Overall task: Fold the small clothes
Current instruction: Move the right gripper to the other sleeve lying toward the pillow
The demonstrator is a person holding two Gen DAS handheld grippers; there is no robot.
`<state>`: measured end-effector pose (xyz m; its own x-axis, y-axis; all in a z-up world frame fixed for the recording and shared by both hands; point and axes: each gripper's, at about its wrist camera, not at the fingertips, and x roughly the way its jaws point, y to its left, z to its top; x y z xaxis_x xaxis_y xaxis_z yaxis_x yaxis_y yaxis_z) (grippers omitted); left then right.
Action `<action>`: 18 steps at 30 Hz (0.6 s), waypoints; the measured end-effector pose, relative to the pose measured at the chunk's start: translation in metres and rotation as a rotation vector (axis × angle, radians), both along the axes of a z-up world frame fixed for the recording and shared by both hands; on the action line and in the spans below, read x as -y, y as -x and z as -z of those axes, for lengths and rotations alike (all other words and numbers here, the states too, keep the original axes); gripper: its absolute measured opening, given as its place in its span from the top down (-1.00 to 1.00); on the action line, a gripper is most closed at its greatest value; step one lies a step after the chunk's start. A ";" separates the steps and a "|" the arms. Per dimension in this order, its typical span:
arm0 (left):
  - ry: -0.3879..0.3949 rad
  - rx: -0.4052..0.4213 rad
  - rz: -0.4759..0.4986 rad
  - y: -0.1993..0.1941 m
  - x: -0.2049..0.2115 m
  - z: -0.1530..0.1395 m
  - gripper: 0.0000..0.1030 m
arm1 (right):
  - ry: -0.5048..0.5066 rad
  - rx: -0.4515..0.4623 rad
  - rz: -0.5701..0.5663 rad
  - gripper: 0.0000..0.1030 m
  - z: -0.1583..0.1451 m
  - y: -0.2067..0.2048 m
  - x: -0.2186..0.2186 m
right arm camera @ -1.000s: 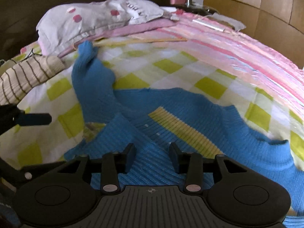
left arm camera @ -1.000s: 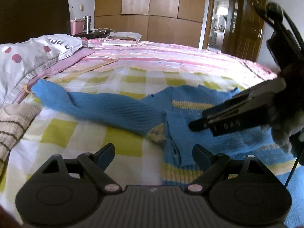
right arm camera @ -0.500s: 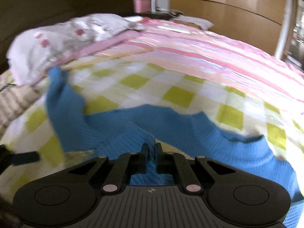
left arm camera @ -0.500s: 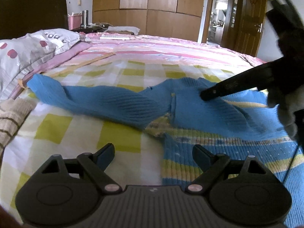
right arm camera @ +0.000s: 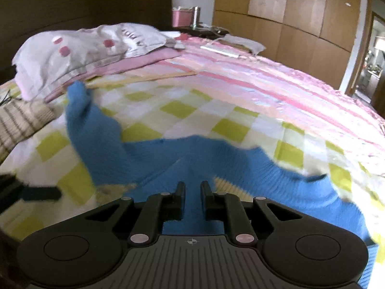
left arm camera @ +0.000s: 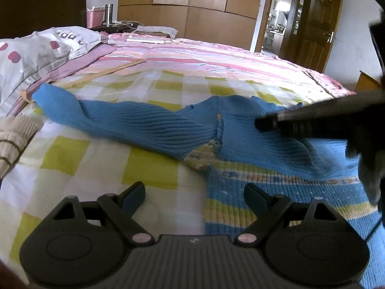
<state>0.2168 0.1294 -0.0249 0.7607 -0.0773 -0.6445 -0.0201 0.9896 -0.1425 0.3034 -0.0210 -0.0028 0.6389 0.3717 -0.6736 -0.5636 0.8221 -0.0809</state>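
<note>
sweater (left arm camera: 252,139): blue knit, flat on the checked sheet (left arm camera: 72,159), one sleeve (left arm camera: 115,122) stretched toward the pillow (left arm camera: 36,55), likely awaiting its fold | right gripper (right arm camera: 192,192): jaws just reopening to a narrow gap, knit showing between them, pads not visibly pinching | left gripper (left arm camera: 195,197): spread wide, empty, over the hem edge

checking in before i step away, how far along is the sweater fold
Early. One part of the blue sweater is already folded over its striped body. The right tool, jaws just reopening a little, has knit between them. The left tool is open and empty. The long sleeve still lies spread across the checked sheet.
</note>
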 end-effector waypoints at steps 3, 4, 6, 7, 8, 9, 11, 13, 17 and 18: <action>0.003 -0.003 -0.009 -0.001 -0.002 0.001 -0.84 | 0.056 -0.053 0.002 0.71 0.018 -0.001 -0.006; 0.004 -0.004 -0.012 -0.001 -0.003 0.001 -0.84 | 0.058 -0.043 -0.003 0.71 0.017 0.000 -0.007; 0.011 -0.003 -0.022 -0.001 -0.006 0.000 -0.84 | 0.048 -0.044 0.001 0.71 0.010 -0.001 -0.010; 0.017 -0.003 -0.030 -0.001 -0.009 -0.001 -0.84 | 0.031 -0.044 0.001 0.71 0.006 -0.002 -0.011; 0.024 -0.001 -0.041 -0.002 -0.012 -0.002 -0.84 | 0.018 -0.044 -0.002 0.71 0.002 -0.002 -0.013; 0.030 0.001 -0.054 -0.002 -0.016 -0.003 -0.84 | 0.018 -0.046 -0.009 0.71 0.000 -0.003 -0.016; 0.040 0.003 -0.086 -0.001 -0.025 -0.004 -0.84 | 0.053 -0.089 -0.033 0.71 0.001 -0.008 -0.027; 0.041 0.006 -0.125 0.000 -0.035 -0.006 -0.84 | 0.075 -0.099 -0.041 0.71 0.003 -0.008 -0.037; 0.044 0.012 -0.210 0.002 -0.057 -0.008 -0.83 | 0.028 -0.096 -0.082 0.71 -0.010 -0.011 -0.063; 0.044 0.008 -0.230 0.002 -0.062 -0.008 -0.84 | 0.007 -0.103 -0.099 0.71 -0.014 -0.014 -0.073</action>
<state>0.2148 0.1918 -0.0173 0.7665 0.0703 -0.6383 -0.2429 0.9519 -0.1869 0.3174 0.0521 0.0113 0.5266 0.4247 -0.7364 -0.6477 0.7615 -0.0240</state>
